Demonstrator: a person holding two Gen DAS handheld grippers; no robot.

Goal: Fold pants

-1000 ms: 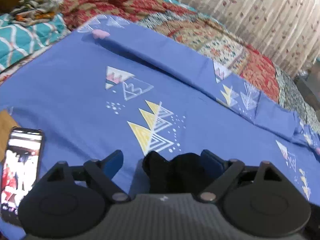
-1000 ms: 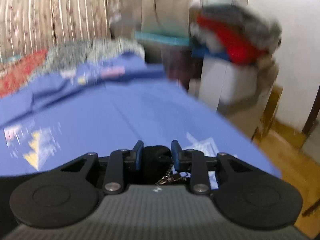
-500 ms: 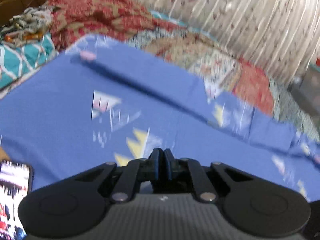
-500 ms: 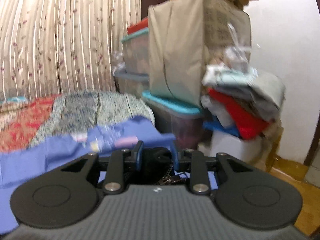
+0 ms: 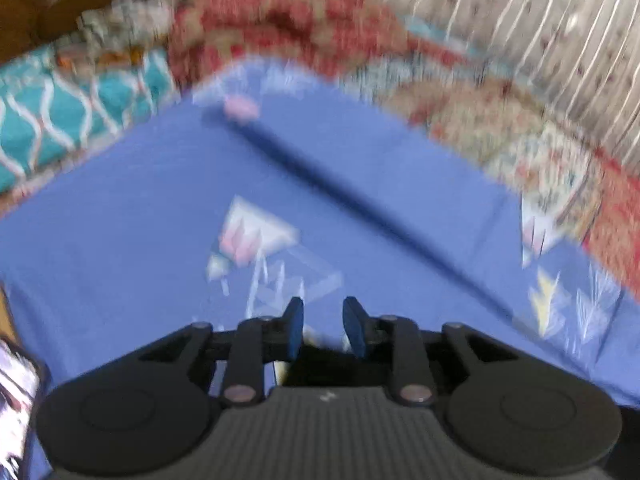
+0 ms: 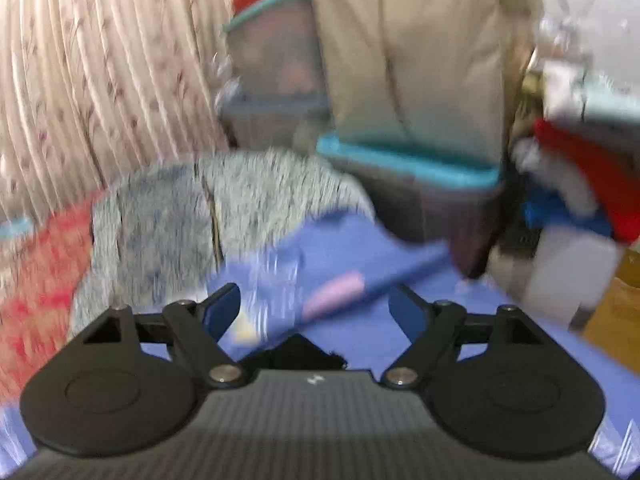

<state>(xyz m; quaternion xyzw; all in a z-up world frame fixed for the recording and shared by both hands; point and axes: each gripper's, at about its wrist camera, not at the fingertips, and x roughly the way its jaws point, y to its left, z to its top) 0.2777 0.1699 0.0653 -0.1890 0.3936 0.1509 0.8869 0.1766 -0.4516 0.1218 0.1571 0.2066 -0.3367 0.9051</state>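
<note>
- Both views are blurred, so fine detail is lost.
- Left wrist view, far left edge: a phone point(image 5: 18, 396) with a lit screen lies on the bed, only partly in frame.
- Above it, a teal cloth point(image 5: 60, 120) with a white wavy pattern sits at the bed's upper left.
- A blue sheet point(image 5: 120, 240) printed with pale triangles covers most of the bed.
- A red patterned quilt point(image 5: 288, 32) runs along the far side of the sheet, and a striped curtain point(image 5: 540, 32) hangs behind it at upper right.
- The left tongs point(image 5: 323, 330) hover over the sheet with the 2 blue pads a narrow gap apart; nothing sits between them.
- A dark patch, likely the pants point(image 5: 320, 364), shows just below and behind the pads, against the tool body.
- Right wrist view, left side: the same curtain, with a grey speckled blanket point(image 6: 208, 208) below it.
- The right tongs point(image 6: 314, 312) are spread wide and hold nothing.
- A black edge of the pants point(image 6: 298, 354) pokes up between the arms, close to the tool body, lying on the sheet.
- Beyond the pads, a small pink mark point(image 6: 336, 290) shows on the sheet.
- Right side: stacked storage tubs point(image 6: 408, 168) with teal lids, then a pile of clothes point(image 6: 576, 168) with red on top.
</note>
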